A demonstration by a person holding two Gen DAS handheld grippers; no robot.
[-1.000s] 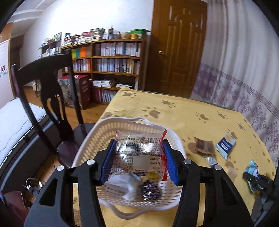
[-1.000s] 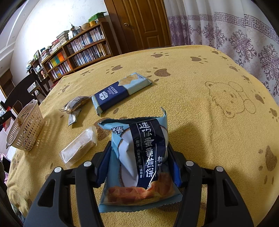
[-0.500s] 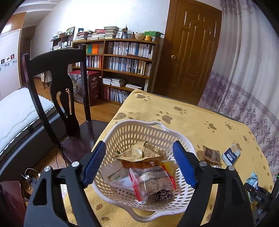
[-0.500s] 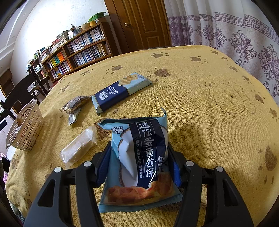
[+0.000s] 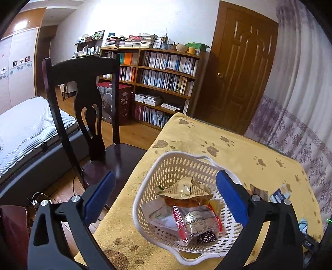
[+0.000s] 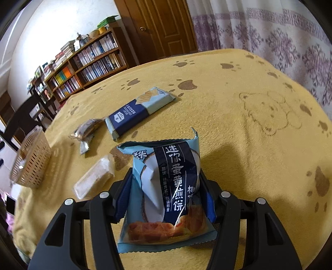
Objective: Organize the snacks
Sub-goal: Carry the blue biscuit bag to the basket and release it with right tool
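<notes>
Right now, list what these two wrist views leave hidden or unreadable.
- Left wrist view: the lowest packets in the white basket are covered by the red-edged snack pack and other wrappers.
- Left wrist view: the snacks on the yellow cloth at the right are cut off behind the open left gripper.
- Right wrist view: the small silver wrapper is too small to read.
- Right wrist view: the blue egg-roll packet covers the right gripper's pads.

Room: white walls (image 5: 166, 18), wood-plank floor (image 5: 134, 135). Bookcase (image 5: 164, 83) against far wall, shelves full, items stacked on top. Brown panelled door (image 5: 238, 76) just right of bookcase. Patterned purple/white curtain (image 5: 300, 116) along right side. Dark wood chair (image 5: 83, 108) beside table w/ yellow paw-print cloth (image 6: 238, 116). Mattress (image 5: 22, 120) at left. Daylight, even.
</notes>
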